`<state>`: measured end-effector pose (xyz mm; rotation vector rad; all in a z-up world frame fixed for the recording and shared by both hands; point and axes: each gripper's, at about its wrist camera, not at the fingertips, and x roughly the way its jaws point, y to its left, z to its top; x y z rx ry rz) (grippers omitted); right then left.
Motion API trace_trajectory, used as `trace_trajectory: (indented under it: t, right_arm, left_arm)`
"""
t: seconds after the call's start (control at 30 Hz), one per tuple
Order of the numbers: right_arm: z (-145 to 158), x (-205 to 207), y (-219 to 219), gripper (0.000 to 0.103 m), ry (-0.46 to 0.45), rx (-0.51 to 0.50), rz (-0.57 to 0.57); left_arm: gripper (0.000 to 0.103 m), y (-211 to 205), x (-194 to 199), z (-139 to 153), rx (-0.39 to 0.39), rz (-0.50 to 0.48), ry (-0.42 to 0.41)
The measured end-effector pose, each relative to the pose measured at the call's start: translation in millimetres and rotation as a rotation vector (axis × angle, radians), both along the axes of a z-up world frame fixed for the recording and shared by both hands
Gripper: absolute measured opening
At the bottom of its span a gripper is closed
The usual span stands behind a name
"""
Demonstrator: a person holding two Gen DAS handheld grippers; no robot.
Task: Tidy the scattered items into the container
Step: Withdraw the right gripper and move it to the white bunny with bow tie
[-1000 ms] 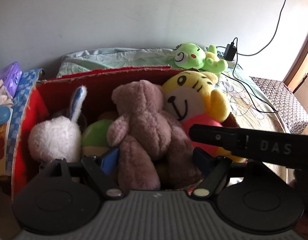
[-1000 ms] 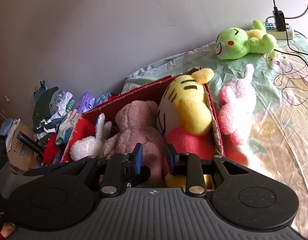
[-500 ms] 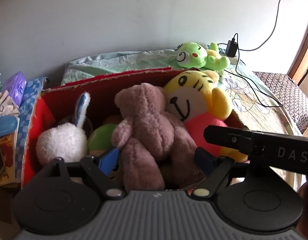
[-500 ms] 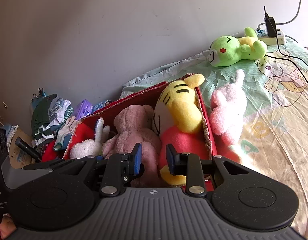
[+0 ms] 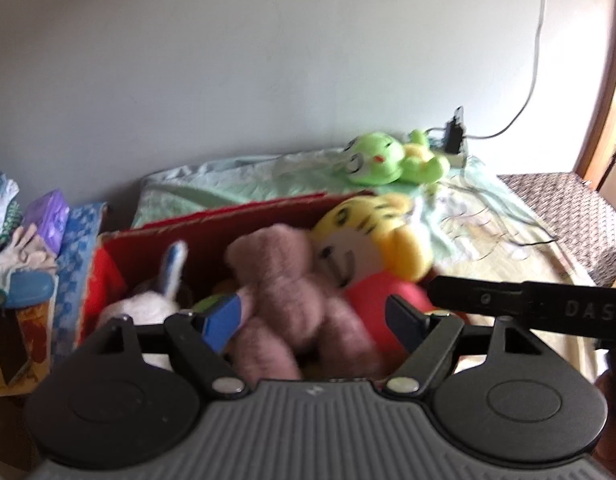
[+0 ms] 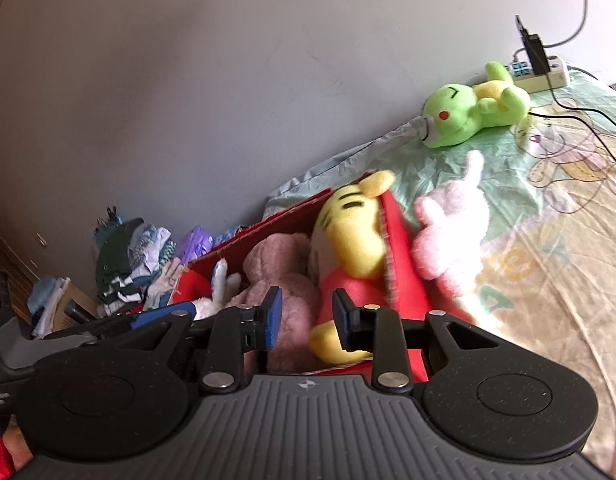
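Observation:
A red cardboard box (image 5: 244, 216) (image 6: 404, 248) on the bed holds a brown teddy bear (image 5: 292, 280) (image 6: 284, 276), a yellow tiger plush (image 5: 368, 236) (image 6: 352, 232) and a white bunny (image 5: 148, 300) (image 6: 216, 288). A pink bunny (image 6: 452, 228) leans outside the box's right wall. A green frog plush (image 5: 388, 160) (image 6: 468, 112) lies further back on the bed. My left gripper (image 5: 316, 320) is open and empty, above the teddy. My right gripper (image 6: 306, 316) is slightly open and empty, above the box.
A power strip (image 6: 540, 72) with a charger and cables lies near the wall behind the frog. Clothes and gloves (image 6: 140, 256) are piled left of the box. A patterned stool (image 5: 568, 216) stands right of the bed.
Both grippers have pulled back and up from the box, so the toys look smaller. The left view is blurred by motion. The right jaws have opened a little.

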<state>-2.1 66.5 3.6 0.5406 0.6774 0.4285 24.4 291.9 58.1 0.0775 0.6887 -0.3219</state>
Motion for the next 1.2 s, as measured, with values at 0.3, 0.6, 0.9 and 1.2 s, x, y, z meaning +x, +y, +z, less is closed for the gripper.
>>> trace_trajectory:
  t: [0.3, 0.6, 0.9, 1.2]
  right_arm:
    - [-25, 11, -88, 0.032, 0.14, -0.019, -0.068]
    - [-50, 59, -149, 0.034, 0.233, -0.074, 0.056]
    - [-31, 142, -127, 0.034, 0.154, -0.165, 0.314]
    - [-34, 176, -33, 0.033, -0.001, -0.315, 0.547]
  left_arm:
    - [0.073, -91, -18, 3, -0.039, -0.196, -0.029]
    - [0.073, -167, -7, -26, -0.041, -0.239, 0.042]
    - [0.076, -183, -8, -56, -0.046, -0.093, 0.115]
    - [0.077, -206, -4, -91, 0.004, -0.003, 0.147]
